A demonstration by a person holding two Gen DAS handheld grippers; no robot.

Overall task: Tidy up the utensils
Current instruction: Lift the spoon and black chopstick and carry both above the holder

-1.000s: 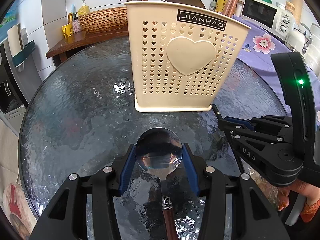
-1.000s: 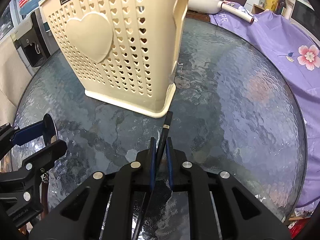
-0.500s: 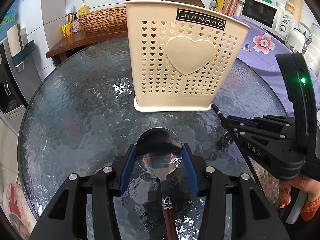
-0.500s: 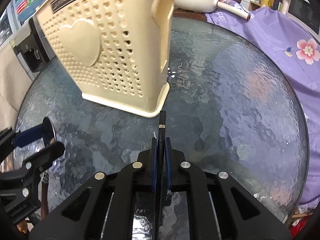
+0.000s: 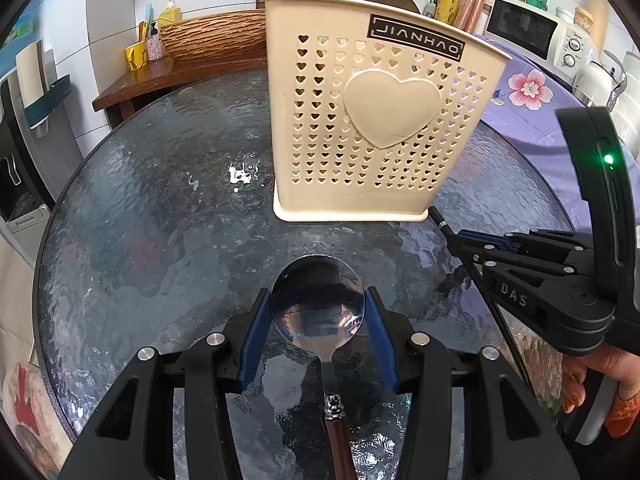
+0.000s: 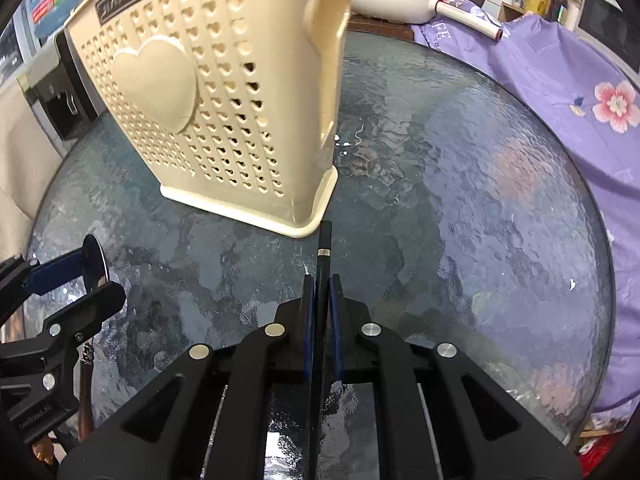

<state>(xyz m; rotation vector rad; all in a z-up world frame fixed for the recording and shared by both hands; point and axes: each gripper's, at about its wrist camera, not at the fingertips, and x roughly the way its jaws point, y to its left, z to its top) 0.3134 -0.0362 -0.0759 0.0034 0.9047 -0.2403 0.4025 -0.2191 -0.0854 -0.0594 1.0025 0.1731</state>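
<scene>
A metal spoon (image 5: 318,298) with a brown handle sits in my left gripper (image 5: 317,292), whose blue pads press on both sides of its bowl, above the glass table (image 5: 160,220). My right gripper (image 6: 320,280) is shut on a thin black chopstick (image 6: 324,246) with a silver band. The chopstick's tip lies close to the near corner of the cream utensil holder (image 6: 192,92). That holder (image 5: 380,120), pierced with heart holes, stands upright mid-table. In the left wrist view the right gripper (image 5: 460,236) is at the right. In the right wrist view the left gripper (image 6: 60,264) is at the left.
A purple flowered cloth (image 6: 580,92) covers the surface right of the table. A microwave (image 5: 536,36) and jars stand behind it. A wooden shelf (image 5: 160,76) with a woven basket is at the back left, and a white pan (image 6: 392,4) behind the holder. A person's hand (image 5: 600,384) grips the right tool.
The chopstick has straightened between the right pads. The right gripper has shifted slightly, and the holder looks larger in its view. The left gripper and spoon have stayed still.
</scene>
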